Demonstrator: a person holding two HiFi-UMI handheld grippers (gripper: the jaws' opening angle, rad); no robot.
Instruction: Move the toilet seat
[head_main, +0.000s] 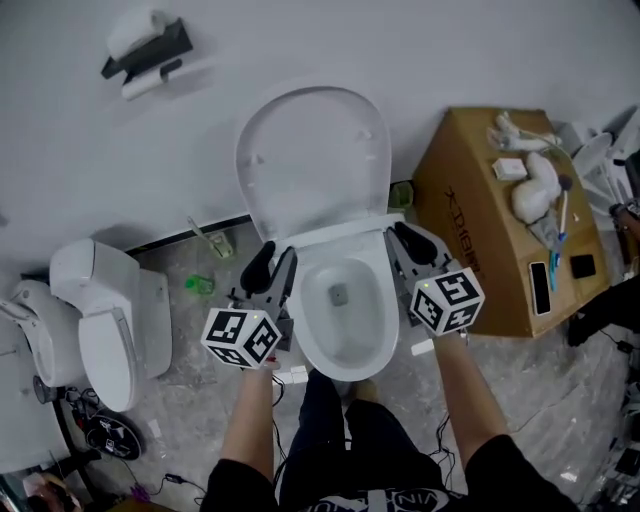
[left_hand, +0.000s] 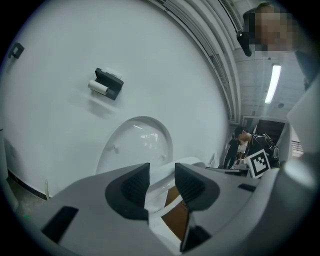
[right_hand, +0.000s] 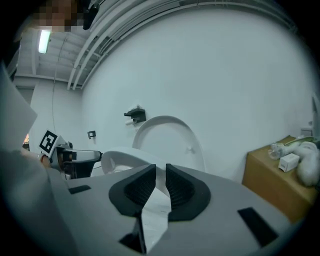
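The toilet seat (head_main: 340, 365) is seen lowered over the bowl of the toilet, while the lid (head_main: 312, 160) is stood upright against the white wall behind it. Whether the seat is lifted off the bowl at all cannot be told.

The left gripper (head_main: 272, 268) is placed at the seat's left edge, near the hinge end. In the left gripper view its jaws (left_hand: 162, 172) are closed onto the white rim of the seat (left_hand: 159, 192), which fills the gap between the two dark pads.

The right gripper (head_main: 412, 248) is placed at the matching spot on the seat's right edge. In the right gripper view the jaws (right_hand: 160, 175) are drawn to a narrow slot, and a thin white edge of the seat (right_hand: 156, 210) is pinched between the pads.

A cardboard box (head_main: 490, 215) is stood just beside the toilet on the right. A second toilet (head_main: 105, 320) is set well apart on the left, and a paper holder (head_main: 148, 50) is fixed to the wall above it.
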